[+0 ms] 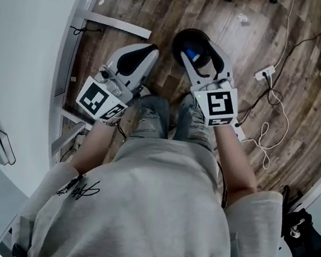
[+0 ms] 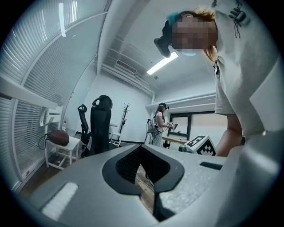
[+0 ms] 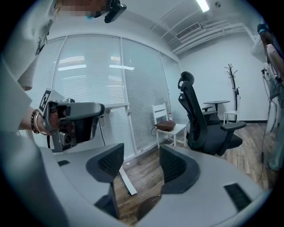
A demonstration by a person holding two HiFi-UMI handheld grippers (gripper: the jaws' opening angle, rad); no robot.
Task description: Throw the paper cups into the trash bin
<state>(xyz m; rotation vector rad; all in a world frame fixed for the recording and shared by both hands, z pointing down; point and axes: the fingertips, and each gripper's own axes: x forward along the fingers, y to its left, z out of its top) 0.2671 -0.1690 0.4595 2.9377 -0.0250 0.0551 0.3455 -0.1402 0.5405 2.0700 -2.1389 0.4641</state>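
No paper cup shows in any view. My right gripper (image 1: 200,52) (image 3: 141,162) is open, with only wooden floor between its jaws. A dark round trash bin (image 1: 186,37) stands on the floor right under it, with something blue (image 1: 190,55) inside. The bin's rim (image 3: 148,208) shows below the jaws in the right gripper view. My left gripper (image 1: 144,54) (image 2: 142,153) is beside it to the left, its jaw tips meeting with nothing between them. Each gripper appears in the other's view: the left gripper (image 3: 73,119) and the right gripper's marker cube (image 2: 202,145).
A white desk (image 1: 28,40) runs along the left. Cables and a power strip (image 1: 265,72) lie on the wooden floor at right, and a white strip (image 1: 114,23) lies near the desk. There is a black office chair (image 3: 204,119), a white chair with a brown bag (image 3: 168,126), and another person (image 2: 157,126) far off.
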